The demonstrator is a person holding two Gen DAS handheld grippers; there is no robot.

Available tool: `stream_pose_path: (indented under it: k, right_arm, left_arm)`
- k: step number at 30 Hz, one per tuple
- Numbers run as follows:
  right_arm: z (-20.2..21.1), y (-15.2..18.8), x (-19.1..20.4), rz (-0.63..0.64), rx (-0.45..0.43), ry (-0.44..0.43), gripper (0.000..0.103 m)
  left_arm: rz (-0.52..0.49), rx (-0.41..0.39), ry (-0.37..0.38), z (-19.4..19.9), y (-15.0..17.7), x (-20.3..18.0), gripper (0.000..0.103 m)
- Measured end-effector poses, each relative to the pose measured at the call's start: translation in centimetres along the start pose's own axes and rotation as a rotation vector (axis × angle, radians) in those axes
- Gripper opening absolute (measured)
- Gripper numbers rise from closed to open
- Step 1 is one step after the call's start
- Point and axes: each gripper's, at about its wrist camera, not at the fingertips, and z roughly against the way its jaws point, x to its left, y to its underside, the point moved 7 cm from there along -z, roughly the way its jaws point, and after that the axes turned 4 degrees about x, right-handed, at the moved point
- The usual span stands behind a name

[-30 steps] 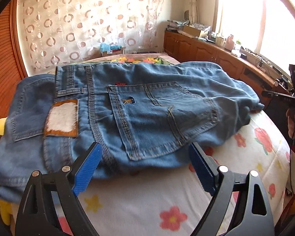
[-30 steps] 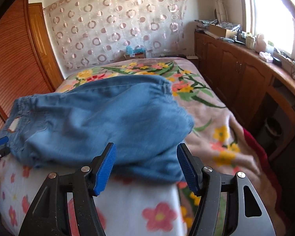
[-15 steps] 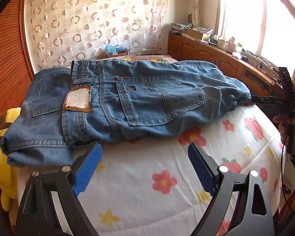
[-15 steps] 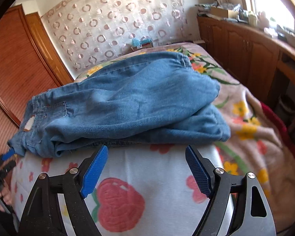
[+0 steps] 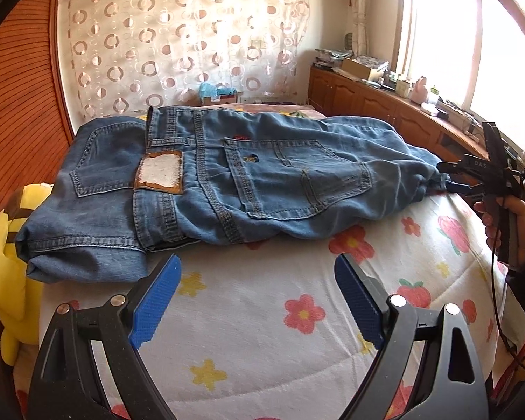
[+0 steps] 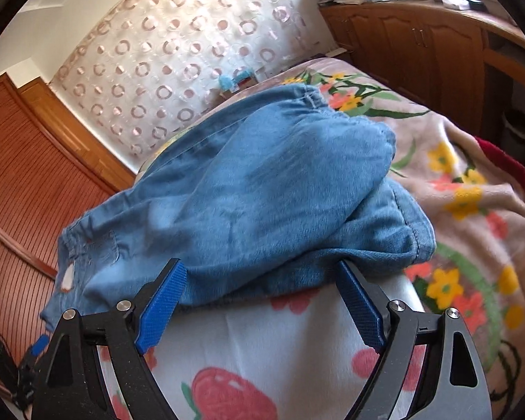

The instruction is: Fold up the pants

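- With both tools drawn back from the denim, the fold in hand looks laid and released; judged progress: late stage.
- Left gripper (image 5: 257, 301): jaws spread wide, nothing between them, hovering over the floral quilt (image 5: 262, 343) short of the cloth.
- Right gripper (image 6: 259, 302): jaws have just been opening; they stand wide at the near edge of the bundle, pads not pressing on it.
- Jeans (image 5: 227, 182): lying folded on the quilt, back pocket and waistband patch (image 5: 160, 174) uppermost.
- Next move, as judged: either a further fold, pinching one end and carrying it across, or squaring the uneven leg ends (image 6: 385, 224).
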Motion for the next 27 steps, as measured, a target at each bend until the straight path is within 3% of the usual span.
stream_pose_path:
  k: [5, 10, 12, 18, 21, 26, 27]
  right_arm:
    - [-1.5, -1.0, 0.9, 0.017, 0.007, 0.067, 0.088]
    - [-2.6, -0.9, 1.5, 0.073, -0.011, 0.210, 0.048]
    - [-2.5, -0.8, 1.4, 0.092, -0.020, 0.248, 0.036]
    - [-3.0, -0.5, 2.0, 0.150, -0.031, 0.294, 0.016]
    - [-2.5, -0.3, 2.1, 0.168, -0.045, 0.295, 0.014]
    - [-1.9, 0.4, 2.2, 0.207, -0.039, 0.292, 0.007]
    - [-1.7, 0.4, 2.1, 0.217, -0.036, 0.291, 0.006]
  left_arm:
    - [0.024, -0.006, -0.008, -0.1, -0.1, 0.8, 0.090]
    - [0.044, -0.011, -0.028, -0.1, 0.0, 2.2, 0.090]
    - [0.057, -0.008, -0.035, -0.2, 0.1, 2.9, 0.090]
    - [0.077, -0.017, -0.079, -0.6, -0.6, 5.1, 0.090]
    - [0.079, -0.013, -0.094, -1.4, -1.5, 6.2, 0.081]
    - [0.103, 0.030, -0.089, -3.6, -2.1, 7.6, 0.055]
    - [0.105, 0.047, -0.099, -4.3, -2.1, 7.8, 0.054]
